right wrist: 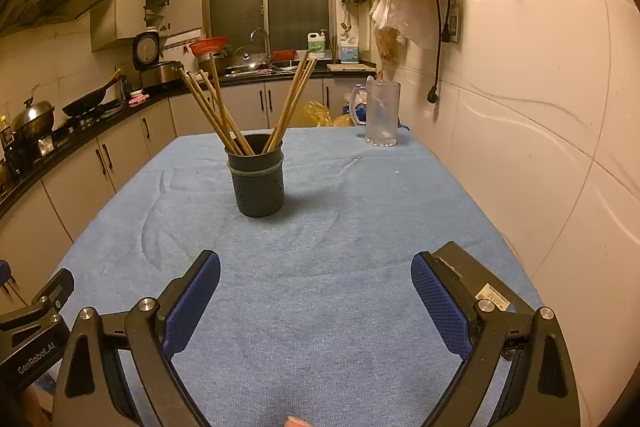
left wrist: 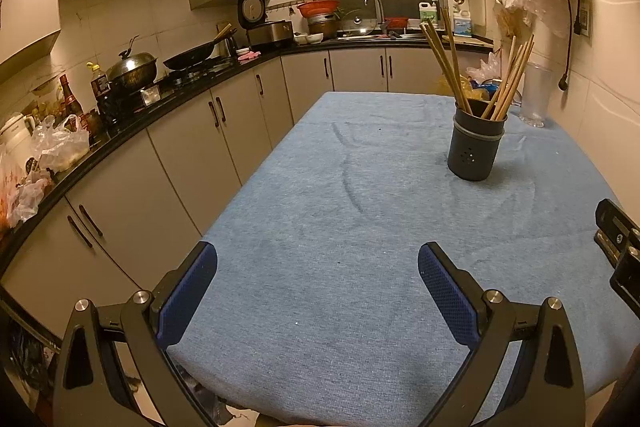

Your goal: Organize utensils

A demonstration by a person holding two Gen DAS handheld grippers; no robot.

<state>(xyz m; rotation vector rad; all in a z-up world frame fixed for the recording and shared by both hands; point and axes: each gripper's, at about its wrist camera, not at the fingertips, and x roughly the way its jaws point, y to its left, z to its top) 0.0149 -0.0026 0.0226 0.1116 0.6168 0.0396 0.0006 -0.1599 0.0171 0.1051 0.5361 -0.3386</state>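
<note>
Wooden chopsticks (right wrist: 224, 111) in holder (right wrist: 258, 183), beyond open right claw (right wrist: 316, 291)

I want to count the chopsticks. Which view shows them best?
The right wrist view: the chopsticks stand near the centre, fanned apart in the holder. The left wrist view shows them off to the right, overlapping more.

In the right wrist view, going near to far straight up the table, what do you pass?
Right gripper, open and empty → bare blue tablecloth → dark utensil holder with wooden chopsticks standing in it → clear glass pitcher at the far right corner.
</note>
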